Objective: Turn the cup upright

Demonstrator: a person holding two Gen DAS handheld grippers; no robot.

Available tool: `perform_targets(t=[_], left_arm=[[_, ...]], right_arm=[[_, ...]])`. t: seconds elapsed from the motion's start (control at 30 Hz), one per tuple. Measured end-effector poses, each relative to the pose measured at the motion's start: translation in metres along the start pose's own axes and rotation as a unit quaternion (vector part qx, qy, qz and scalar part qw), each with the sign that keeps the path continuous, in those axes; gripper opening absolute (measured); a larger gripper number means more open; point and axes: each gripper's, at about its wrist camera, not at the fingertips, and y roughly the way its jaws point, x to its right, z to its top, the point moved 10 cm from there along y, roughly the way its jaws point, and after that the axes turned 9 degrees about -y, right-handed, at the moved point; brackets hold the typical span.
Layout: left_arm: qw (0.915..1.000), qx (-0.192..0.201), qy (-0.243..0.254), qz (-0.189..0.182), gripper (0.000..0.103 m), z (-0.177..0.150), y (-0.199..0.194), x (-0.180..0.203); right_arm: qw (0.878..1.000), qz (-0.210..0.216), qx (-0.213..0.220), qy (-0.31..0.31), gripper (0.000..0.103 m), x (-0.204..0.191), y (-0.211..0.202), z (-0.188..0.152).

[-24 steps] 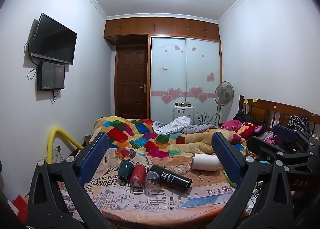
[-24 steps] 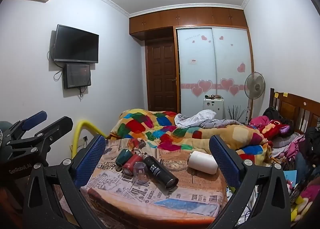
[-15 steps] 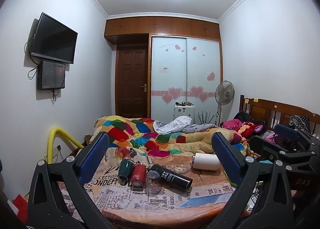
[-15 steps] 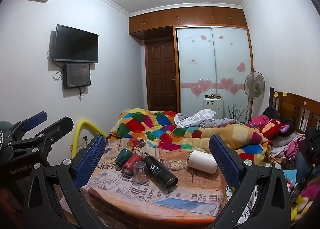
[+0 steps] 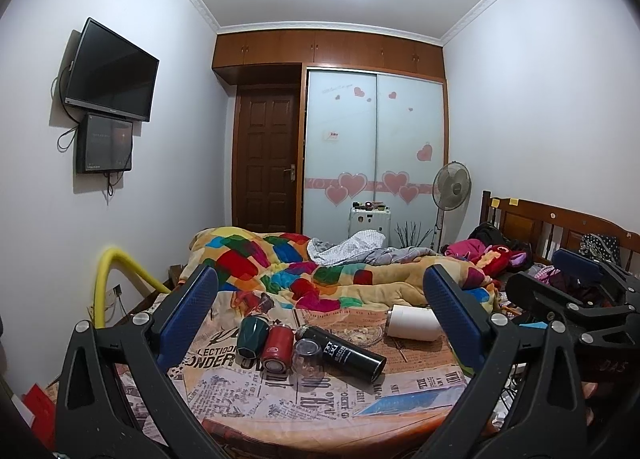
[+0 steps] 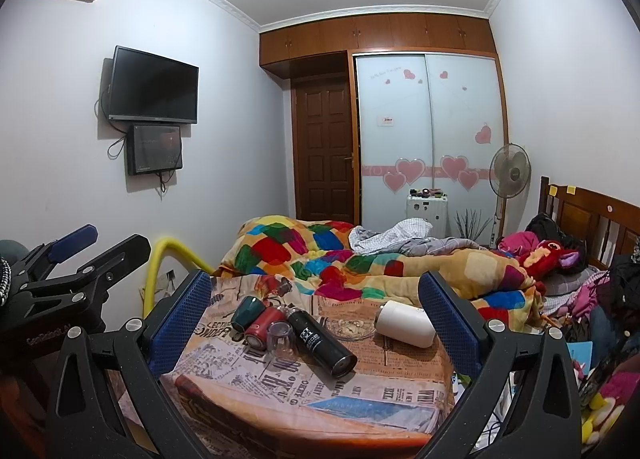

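Several cups lie on their sides on a round table covered with newspaper-print cloth. From left: a dark green cup, a red cup, a clear glass, a long black flask, and a white cup at the far right. They also show in the right wrist view: green cup, red cup, glass, black flask, white cup. My left gripper and right gripper are both open and empty, held back from the table.
A glass dish sits behind the black flask. A bed with a colourful quilt lies beyond the table. A yellow tube arcs at the left. The right gripper shows at the left view's right edge.
Both views have shifted only very slightly; the cups have not moved and both grippers stay open.
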Motion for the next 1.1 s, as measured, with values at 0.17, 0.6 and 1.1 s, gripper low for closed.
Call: perform_targets(t=[0.17, 0.6, 1.1], left_arm=[[1.0000, -0.001, -0.002, 0.000, 0.103, -0.0011, 0.0008, 0.0000], [0.9999, -0.004, -0.010, 0.004, 0.103, -0.0047, 0.0045, -0.0021], [0.9999, -0.004, -0.013, 0.005, 0.103, -0.0031, 0.0045, -0.0030]], right_arm=[[1.000, 0.000, -0.001, -0.001, 0.103, -0.0002, 0.0001, -0.0001], [1.000, 0.000, -0.002, -0.003, 0.103, -0.0021, 0.0009, 0.0017], [1.000, 0.000, -0.003, -0.005, 0.103, -0.0013, 0.0022, -0.0042]])
